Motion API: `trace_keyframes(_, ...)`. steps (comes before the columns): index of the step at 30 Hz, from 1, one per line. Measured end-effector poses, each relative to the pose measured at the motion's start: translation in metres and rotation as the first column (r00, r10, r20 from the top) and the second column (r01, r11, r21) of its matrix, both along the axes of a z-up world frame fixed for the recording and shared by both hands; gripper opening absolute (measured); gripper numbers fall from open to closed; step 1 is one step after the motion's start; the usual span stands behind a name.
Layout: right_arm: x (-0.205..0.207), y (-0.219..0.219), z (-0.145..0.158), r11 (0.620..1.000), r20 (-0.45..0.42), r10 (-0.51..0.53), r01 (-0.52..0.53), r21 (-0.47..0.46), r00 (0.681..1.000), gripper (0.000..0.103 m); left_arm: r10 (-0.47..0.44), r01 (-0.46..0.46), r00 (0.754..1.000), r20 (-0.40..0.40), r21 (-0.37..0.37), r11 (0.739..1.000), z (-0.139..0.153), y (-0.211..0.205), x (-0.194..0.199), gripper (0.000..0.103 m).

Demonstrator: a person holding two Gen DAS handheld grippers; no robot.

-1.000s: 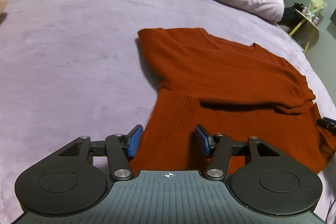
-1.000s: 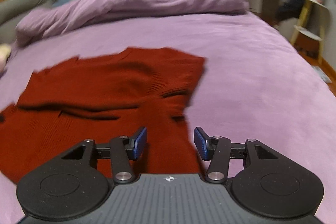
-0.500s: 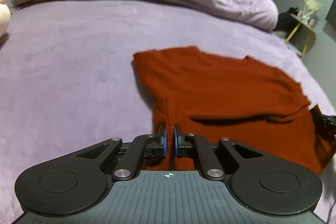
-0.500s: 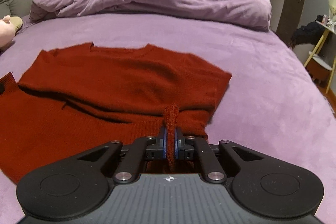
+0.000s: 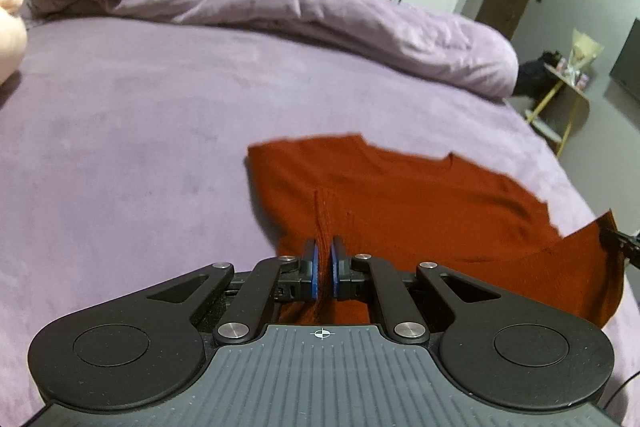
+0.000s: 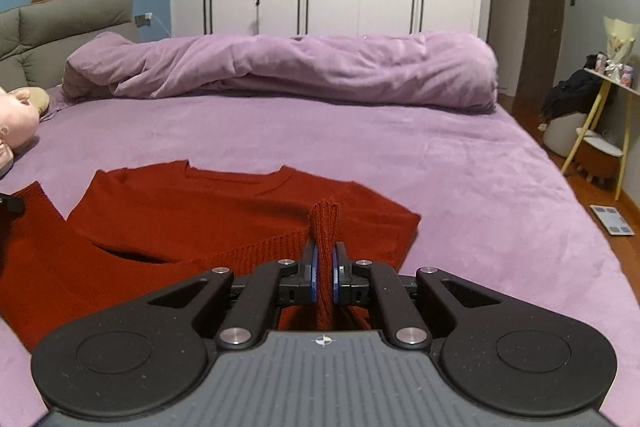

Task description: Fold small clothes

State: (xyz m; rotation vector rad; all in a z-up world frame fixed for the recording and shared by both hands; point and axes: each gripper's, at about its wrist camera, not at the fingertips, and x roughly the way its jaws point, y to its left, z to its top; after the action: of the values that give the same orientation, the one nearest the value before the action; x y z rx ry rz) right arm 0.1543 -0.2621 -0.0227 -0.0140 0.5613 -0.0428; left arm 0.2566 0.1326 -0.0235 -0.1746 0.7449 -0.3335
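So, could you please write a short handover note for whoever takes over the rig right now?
Left claw: shut on a pinched ridge of the red sweater, at the left end of its ribbed hem.
Right claw: shut on the same hem at the right end.
The sweater lies front up on the purple bed, neckline toward the rolled duvet; the sleeves look already folded in across the body.
Done: sleeves in, both hem corners gripped and raised.
Left: carry the hem up and over toward the neckline, lay it flat, open both claws, then probably smooth or fold once more.
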Motion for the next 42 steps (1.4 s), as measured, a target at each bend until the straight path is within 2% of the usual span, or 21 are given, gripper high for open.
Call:
trace_keyframes(5, 0.012, -0.006, 0.021, 0.999, 0.069, -0.044, 0.043, 0.017, 0.997, 0.006, 0.03, -0.03, 0.997, 0.078, -0.009, 1.0, 0.028, -0.001, 0.019, 0.008)
trace_keyframes(9, 0.04, -0.009, 0.025, 0.995, 0.085, -0.094, 0.093, 0.018, 0.992, 0.006, 0.062, -0.064, 0.994, 0.093, 0.011, 0.998, 0.03, -0.011, 0.051, 0.008)
trace_keyframes(13, 0.077, -0.011, 0.011, 0.991, 0.043, -0.131, 0.131, 0.01, 0.99, 0.006, 0.083, -0.086, 0.995, 0.05, 0.05, 0.995, 0.009, -0.023, 0.083, 0.008)
trace_keyframes(18, 0.115, -0.019, -0.028, 0.986, -0.081, -0.166, 0.168, 0.017, 0.983, 0.006, 0.08, -0.076, 0.995, -0.058, 0.066, 0.995, -0.034, -0.027, 0.104, 0.009)
trace_keyframes(19, 0.119, -0.022, -0.036, 0.985, -0.106, -0.166, 0.17, 0.031, 0.981, 0.006, 0.07, -0.065, 0.994, -0.082, 0.053, 0.996, -0.041, -0.026, 0.105, 0.011)
trace_keyframes(21, 0.124, -0.029, -0.048, 0.984, -0.142, -0.153, 0.164, 0.07, 0.978, 0.007, 0.056, -0.054, 0.991, -0.122, 0.023, 0.998, -0.052, -0.02, 0.106, 0.025)
trace_keyframes(22, 0.124, -0.03, -0.053, 0.984, -0.155, -0.147, 0.161, 0.079, 0.977, 0.009, 0.049, -0.047, 0.991, -0.127, 0.015, 0.999, -0.056, -0.016, 0.106, 0.036)
trace_keyframes(25, 0.124, -0.034, -0.064, 0.986, -0.197, -0.115, 0.135, 0.094, 0.974, 0.019, 0.031, -0.031, 0.989, -0.145, 0.005, 1.0, -0.064, -0.011, 0.105, 0.042)
trace_keyframes(27, 0.123, -0.035, -0.069, 0.989, -0.205, -0.087, 0.108, 0.098, 0.975, 0.02, 0.024, -0.025, 0.986, -0.166, -0.006, 1.0, -0.068, -0.009, 0.105, 0.04)
trace_keyframes(28, 0.122, -0.034, -0.07, 0.99, -0.201, -0.081, 0.101, 0.093, 0.976, 0.02, 0.027, -0.026, 0.986, -0.165, 0.005, 1.0, -0.07, -0.01, 0.105, 0.035)
trace_keyframes(29, 0.121, -0.033, -0.07, 0.992, -0.194, -0.077, 0.095, 0.086, 0.978, 0.02, 0.033, -0.03, 0.987, -0.157, 0.024, 0.999, -0.07, -0.013, 0.104, 0.017)
trace_keyframes(30, 0.12, -0.032, -0.071, 0.993, -0.189, -0.076, 0.091, 0.075, 0.979, 0.019, 0.041, -0.033, 0.988, -0.147, 0.053, 0.998, -0.07, -0.016, 0.103, 0.014)
trace_keyframes(31, 0.12, -0.03, -0.071, 0.994, -0.184, -0.078, 0.091, 0.063, 0.98, 0.012, 0.042, -0.033, 0.989, -0.141, 0.063, 0.997, -0.069, -0.016, 0.102, 0.01)
trace_keyframes(32, 0.119, -0.028, -0.071, 0.994, -0.175, -0.079, 0.09, 0.054, 0.981, 0.007, 0.044, -0.036, 0.99, -0.136, 0.066, 0.997, -0.067, -0.017, 0.1, 0.009)
trace_keyframes(35, 0.117, -0.02, -0.065, 0.995, -0.139, -0.1, 0.102, 0.006, 0.985, 0.006, 0.051, -0.047, 0.996, -0.068, 0.066, 0.997, -0.042, -0.018, 0.092, 0.008)
trace_keyframes(39, 0.107, -0.016, -0.03, 0.992, 0.017, -0.127, 0.128, -0.018, 0.992, 0.006, 0.089, -0.091, 0.994, 0.064, 0.031, 0.995, 0.005, -0.017, 0.096, 0.008)
trace_keyframes(42, 0.119, -0.013, -0.01, 0.985, 0.095, -0.161, 0.165, -0.044, 0.982, 0.006, 0.133, -0.142, 0.984, 0.115, 0.07, 0.987, 0.017, -0.029, 0.117, 0.008)
